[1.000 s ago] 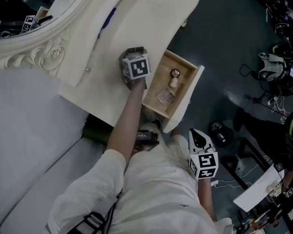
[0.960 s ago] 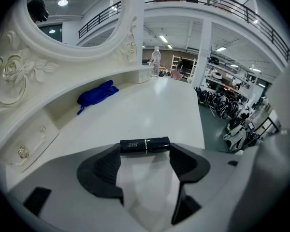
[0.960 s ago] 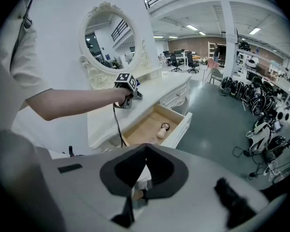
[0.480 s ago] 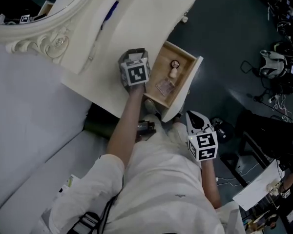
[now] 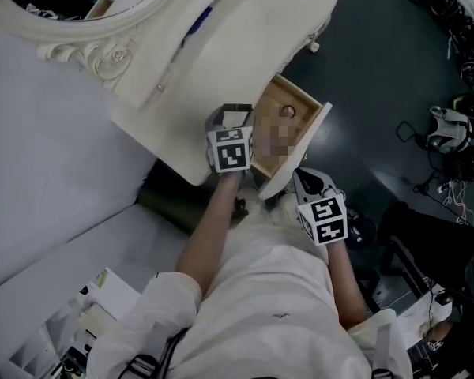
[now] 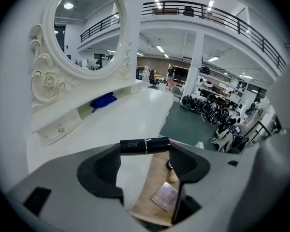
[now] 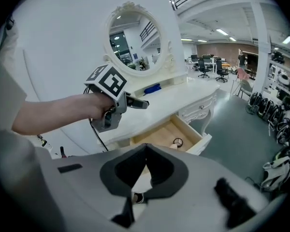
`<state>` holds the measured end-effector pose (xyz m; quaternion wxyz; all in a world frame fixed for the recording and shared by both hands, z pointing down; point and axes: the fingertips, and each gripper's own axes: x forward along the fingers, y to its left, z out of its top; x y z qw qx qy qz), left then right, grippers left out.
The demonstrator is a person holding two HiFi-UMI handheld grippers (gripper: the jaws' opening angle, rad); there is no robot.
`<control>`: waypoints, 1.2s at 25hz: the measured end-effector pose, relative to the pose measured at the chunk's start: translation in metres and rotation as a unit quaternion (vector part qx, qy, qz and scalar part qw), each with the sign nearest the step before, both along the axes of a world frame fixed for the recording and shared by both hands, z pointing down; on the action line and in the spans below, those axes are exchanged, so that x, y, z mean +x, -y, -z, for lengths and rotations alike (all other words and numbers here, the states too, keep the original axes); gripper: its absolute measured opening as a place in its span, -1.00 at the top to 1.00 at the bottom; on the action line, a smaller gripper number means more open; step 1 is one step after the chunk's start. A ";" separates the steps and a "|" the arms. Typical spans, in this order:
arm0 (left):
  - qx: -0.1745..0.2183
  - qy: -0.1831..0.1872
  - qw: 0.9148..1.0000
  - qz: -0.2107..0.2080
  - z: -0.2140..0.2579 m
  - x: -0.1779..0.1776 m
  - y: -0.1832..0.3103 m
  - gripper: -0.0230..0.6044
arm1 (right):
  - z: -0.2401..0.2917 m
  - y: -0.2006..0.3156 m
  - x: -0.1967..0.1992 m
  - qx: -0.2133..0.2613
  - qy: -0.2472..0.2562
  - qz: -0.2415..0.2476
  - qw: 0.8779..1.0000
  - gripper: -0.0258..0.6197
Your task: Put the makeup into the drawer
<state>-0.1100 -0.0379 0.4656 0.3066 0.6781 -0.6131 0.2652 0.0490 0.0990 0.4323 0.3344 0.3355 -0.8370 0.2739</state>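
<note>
Holding the black makeup tube (image 6: 145, 145) crosswise in my left tool (image 6: 146, 154), just beside the pulled-out drawer (image 5: 270, 109) at the bench (image 6: 130, 115) edge, I reckon so it drops in flat next to the compact (image 6: 164, 196), right tool (image 7: 146, 149) clamped closed on nothing, parked clear.

The left gripper (image 5: 235, 118), a black tube (image 6: 145, 145) across its jaws, now hangs nearer the person, by the drawer's (image 5: 270, 105) front corner rather than its middle. The right gripper (image 5: 304, 181) now sits just beside the drawer front, closer than before.
</note>
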 end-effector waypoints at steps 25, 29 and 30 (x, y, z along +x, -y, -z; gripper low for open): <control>-0.098 -0.013 0.995 0.024 -0.125 0.075 -0.048 -0.10 | -0.085 0.041 0.028 -0.048 -0.012 0.070 0.996 0.88; -0.108 -0.004 0.994 0.030 -0.161 0.072 -0.040 -0.10 | -0.112 0.061 0.023 -0.051 -0.011 0.068 0.996 0.88; -0.112 -0.005 0.993 0.033 -0.169 0.072 -0.038 -0.10 | -0.118 0.067 0.020 -0.049 -0.010 0.069 0.996 0.88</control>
